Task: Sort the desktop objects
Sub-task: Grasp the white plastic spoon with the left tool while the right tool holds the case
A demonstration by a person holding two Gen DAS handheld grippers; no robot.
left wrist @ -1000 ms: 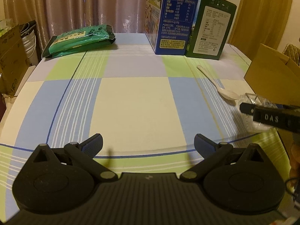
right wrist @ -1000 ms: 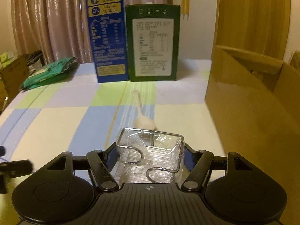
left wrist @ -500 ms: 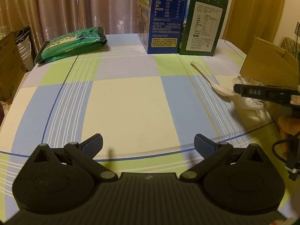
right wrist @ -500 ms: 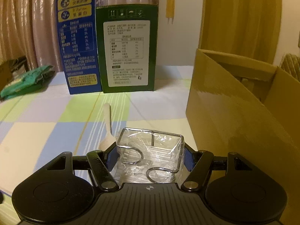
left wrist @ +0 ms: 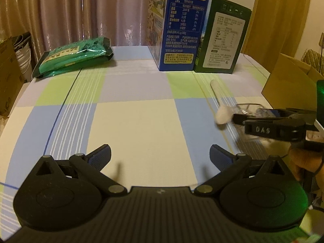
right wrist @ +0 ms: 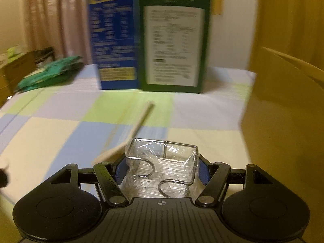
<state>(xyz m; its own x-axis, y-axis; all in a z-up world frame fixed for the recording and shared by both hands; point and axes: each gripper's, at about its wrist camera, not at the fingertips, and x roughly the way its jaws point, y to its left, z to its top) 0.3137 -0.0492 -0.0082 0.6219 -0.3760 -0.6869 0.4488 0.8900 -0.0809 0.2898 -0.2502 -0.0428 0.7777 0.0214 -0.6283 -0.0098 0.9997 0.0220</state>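
**Clear wire-framed holder clamped in right gripper above checked tablecloth**

The right gripper (right wrist: 161,166) is clamping a small clear plastic-wrapped wire holder (right wrist: 162,162) between its blue-padded fingers (right wrist: 119,169), the pads pressing against both side walls and the holder sitting at 6 o'clock in the right wrist view, lifted above the checked tablecloth (right wrist: 50,133). The left gripper (left wrist: 160,154) is hovering over the cloth with its jaws spread wide and nothing between them.

Just beyond the holder, toward 11 o'clock, a pale plastic spoon (right wrist: 129,133) is lying on the cloth, its handle pointing away toward 12 o'clock; whether its bowl is touching the holder cannot be told through the motion blur. In the left wrist view the same spoon (left wrist: 219,105) is lying at 2 o'clock, with the right gripper (left wrist: 269,121) and its holder (left wrist: 249,108) just beside the spoon's bowl at 3 o'clock.

At 3 o'clock in the right wrist view, an open cardboard box (right wrist: 283,121) is standing near the holder. Farther back, at 12 o'clock, a blue carton (right wrist: 113,40) and a green carton (right wrist: 174,40) are standing upright side by side near the far edge of the table. A green foil packet (right wrist: 48,73) is lying flat at 10 o'clock, well apart from the cartons. Behind everything, a pinkish-brown curtain (left wrist: 81,10) is hanging.
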